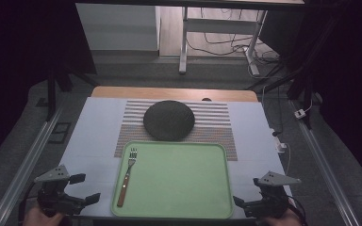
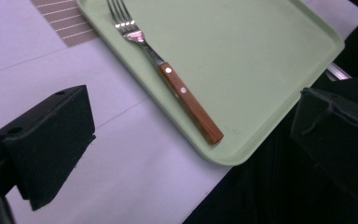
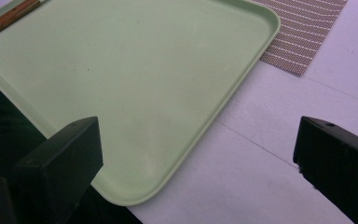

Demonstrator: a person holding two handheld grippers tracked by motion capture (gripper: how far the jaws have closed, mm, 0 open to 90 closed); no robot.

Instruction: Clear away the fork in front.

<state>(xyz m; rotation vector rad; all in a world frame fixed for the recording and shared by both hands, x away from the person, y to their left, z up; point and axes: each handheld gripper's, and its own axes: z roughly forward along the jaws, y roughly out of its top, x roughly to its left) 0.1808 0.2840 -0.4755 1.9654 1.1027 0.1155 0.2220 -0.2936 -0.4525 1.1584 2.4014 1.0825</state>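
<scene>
L claw [image 1: 88, 188] agape, R claw [image 1: 246, 192] agape

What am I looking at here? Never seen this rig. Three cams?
No robot: a person holds a two-jaw gripper in each hand. The high view looks down on the table, with the left gripper and right gripper at the near edge. The other two views come from cameras riding on the grippers, looking along their black jaws. On the table: a green tray with a fork at its left side, and a dark round plate on a striped mat behind it. Both grippers are open, holding nothing.
</scene>
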